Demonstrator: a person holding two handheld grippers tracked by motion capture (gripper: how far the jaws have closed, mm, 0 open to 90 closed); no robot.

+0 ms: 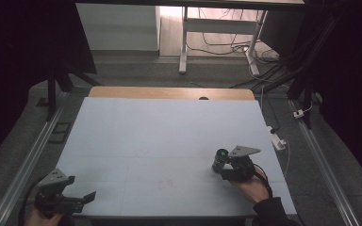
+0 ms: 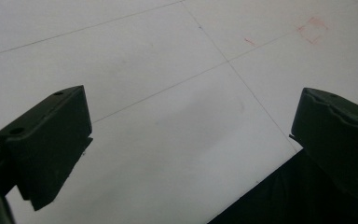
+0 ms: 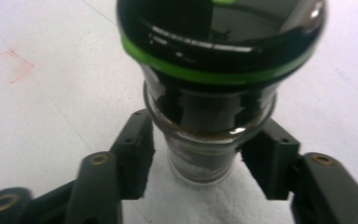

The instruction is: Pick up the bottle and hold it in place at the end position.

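Observation:
A small dark glass bottle (image 1: 220,160) with a black cap and a green ring (image 3: 214,70) is at the table's right side. My right gripper (image 1: 222,167) is shut on it, one jaw on each side of the glass below the cap (image 3: 209,121); a hand holds the gripper from the lower right. Something white lies under the bottle's lower end in the right gripper view. My left gripper (image 1: 86,197) is near the table's front left corner. Its jaws stand wide open over the bare white tabletop (image 2: 168,93), with nothing between them.
Faint red marks (image 1: 165,182) sit on the white tabletop (image 1: 160,136) between the two grippers, the red marks (image 2: 311,31) also ahead of the left jaws. The table's front edge (image 2: 261,186) runs just under the left gripper. A white power strip (image 1: 277,140) lies off the right edge.

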